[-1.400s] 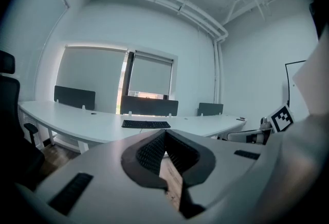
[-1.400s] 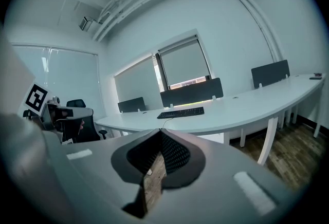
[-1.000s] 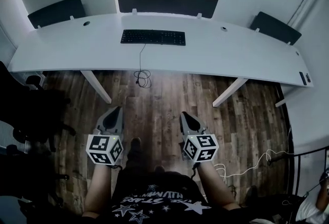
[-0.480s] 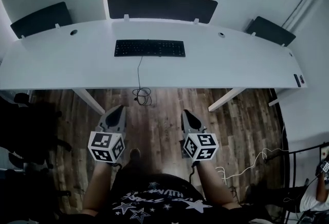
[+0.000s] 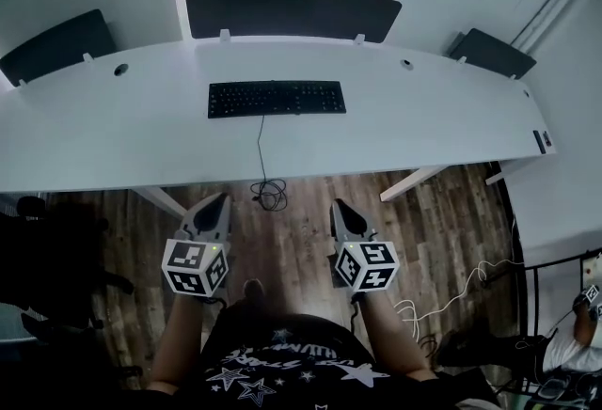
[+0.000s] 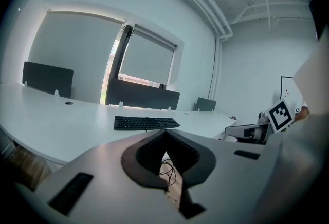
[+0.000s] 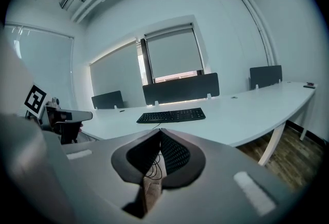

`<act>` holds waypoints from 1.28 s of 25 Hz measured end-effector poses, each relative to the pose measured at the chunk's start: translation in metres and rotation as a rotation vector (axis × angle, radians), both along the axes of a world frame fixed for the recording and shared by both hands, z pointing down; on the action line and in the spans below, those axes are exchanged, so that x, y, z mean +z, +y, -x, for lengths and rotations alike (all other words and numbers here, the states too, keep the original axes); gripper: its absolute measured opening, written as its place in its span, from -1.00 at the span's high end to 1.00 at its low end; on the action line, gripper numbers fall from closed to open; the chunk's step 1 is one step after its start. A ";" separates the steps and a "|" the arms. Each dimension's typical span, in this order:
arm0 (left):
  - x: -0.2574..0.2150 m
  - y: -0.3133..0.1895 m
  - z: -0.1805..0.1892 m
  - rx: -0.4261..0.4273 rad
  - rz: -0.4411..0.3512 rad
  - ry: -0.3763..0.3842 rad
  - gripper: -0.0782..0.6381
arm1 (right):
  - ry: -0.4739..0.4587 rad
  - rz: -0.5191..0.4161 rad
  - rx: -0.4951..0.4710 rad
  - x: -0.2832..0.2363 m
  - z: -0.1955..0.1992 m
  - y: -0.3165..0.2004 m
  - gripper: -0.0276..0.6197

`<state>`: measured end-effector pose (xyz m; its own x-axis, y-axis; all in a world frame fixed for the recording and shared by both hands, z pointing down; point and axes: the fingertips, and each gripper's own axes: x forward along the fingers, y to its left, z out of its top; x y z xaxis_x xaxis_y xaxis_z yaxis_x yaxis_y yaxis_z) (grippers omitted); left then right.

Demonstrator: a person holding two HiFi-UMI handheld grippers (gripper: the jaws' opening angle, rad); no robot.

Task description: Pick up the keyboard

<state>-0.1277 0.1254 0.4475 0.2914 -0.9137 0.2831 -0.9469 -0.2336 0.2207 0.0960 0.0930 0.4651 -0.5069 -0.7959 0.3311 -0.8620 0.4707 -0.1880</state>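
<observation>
A black keyboard (image 5: 276, 99) lies flat in the middle of a long white desk (image 5: 113, 135), its cable (image 5: 262, 164) running over the front edge to a coil on the floor. It also shows in the left gripper view as the keyboard (image 6: 146, 123) and in the right gripper view as the keyboard (image 7: 171, 115), beyond the jaw tips. My left gripper (image 5: 222, 199) and right gripper (image 5: 335, 206) hang side by side over the wooden floor, short of the desk's front edge. Both are shut and hold nothing.
Dark divider panels (image 5: 292, 11) stand along the desk's back edge, with a window behind. White desk legs (image 5: 412, 182) angle down to the floor. A dark office chair (image 5: 47, 248) stands at the left. White cables (image 5: 451, 295) lie on the floor at the right.
Both grippers and the head have advanced toward the desk; the desk and keyboard now sit lower and larger in the head view. The jaws have stayed shut.
</observation>
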 end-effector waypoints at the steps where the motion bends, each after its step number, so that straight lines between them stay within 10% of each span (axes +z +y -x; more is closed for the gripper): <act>1: 0.002 -0.004 0.004 0.007 0.006 0.003 0.76 | 0.000 0.001 -0.009 0.000 0.006 -0.002 0.91; 18: 0.026 -0.053 0.011 0.114 0.054 0.045 0.76 | 0.008 0.056 0.111 0.016 0.001 -0.021 0.90; 32: 0.036 -0.146 0.010 0.069 0.083 -0.001 0.76 | 0.028 0.051 -0.028 0.031 0.019 -0.162 0.90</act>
<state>-0.1381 -0.0207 0.4831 0.3522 -0.8650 0.3574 -0.9296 -0.2788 0.2412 0.0768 -0.0691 0.4963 -0.5184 -0.7633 0.3854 -0.8540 0.4851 -0.1880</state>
